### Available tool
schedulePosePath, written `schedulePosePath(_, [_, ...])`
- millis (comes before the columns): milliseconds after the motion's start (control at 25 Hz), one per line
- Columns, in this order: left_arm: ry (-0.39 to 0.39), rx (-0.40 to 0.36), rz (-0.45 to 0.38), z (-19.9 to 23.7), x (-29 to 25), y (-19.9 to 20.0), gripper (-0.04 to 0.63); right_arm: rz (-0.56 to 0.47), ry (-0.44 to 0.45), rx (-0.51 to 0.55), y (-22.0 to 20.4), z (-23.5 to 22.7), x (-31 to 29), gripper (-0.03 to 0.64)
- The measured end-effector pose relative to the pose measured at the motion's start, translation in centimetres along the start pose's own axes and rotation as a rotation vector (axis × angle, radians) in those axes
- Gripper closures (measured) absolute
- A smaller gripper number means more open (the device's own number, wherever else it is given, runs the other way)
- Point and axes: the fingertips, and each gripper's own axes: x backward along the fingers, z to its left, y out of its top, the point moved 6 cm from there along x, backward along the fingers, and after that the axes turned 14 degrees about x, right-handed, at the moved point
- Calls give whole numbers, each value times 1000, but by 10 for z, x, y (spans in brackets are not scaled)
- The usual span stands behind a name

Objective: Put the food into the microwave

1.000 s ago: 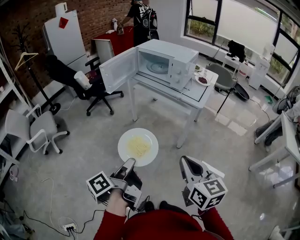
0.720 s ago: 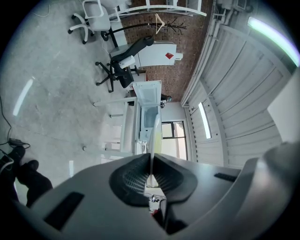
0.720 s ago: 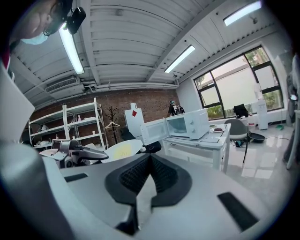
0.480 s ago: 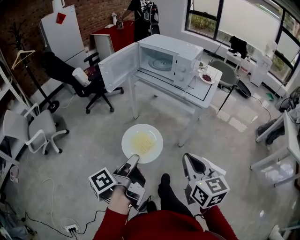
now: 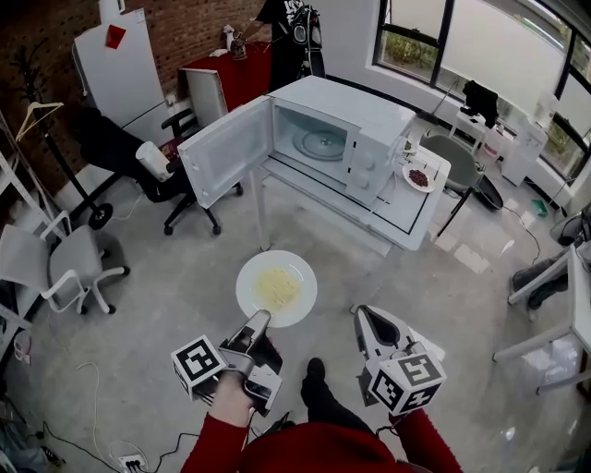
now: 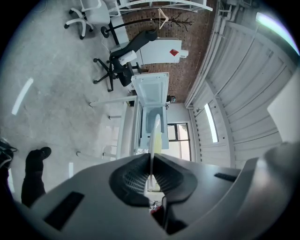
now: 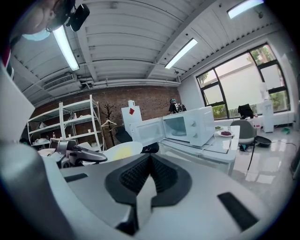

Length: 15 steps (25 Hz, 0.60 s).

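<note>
Smooth glossy plate [image 5: 246, 288] — rough brick wall [image 5: 189, 28].

A white table [image 5: 406, 214] stands on the grey floor [image 5: 157, 282]. On it sits the microwave [image 5: 355, 102], its door swung open. Just beside the microwave, at the table's right end, lies a dish [image 5: 420, 175] of dark red food. Also on the floor are a black chair [image 5: 175, 185], a white chair [image 5: 69, 263] and a coat rack [image 5: 100, 217].

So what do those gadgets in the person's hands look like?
Both the left gripper and right gripper are pale grey, beak-shaped, with black ribbed pads. Each carries a white cube printed with black square markers. The sleeves are red.
</note>
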Motion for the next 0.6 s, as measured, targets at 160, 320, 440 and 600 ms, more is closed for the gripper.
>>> schedulePosePath(160, [5,10,-17,-9,-44,12,575,17,21,13,12,-30,-38,603])
schedulePosePath(320, [10,6,-32,-18,-87,24,575,24,43,33,27,-58,-71,603])
schedulePosePath(440, [14,-6,-45,-26,-119,33,575,31,64,36,33,-79,-94,603])
schedulePosePath(600, [26,-35,-93,-35,-153,50,575,34,98,39,39,-96,-124,603])
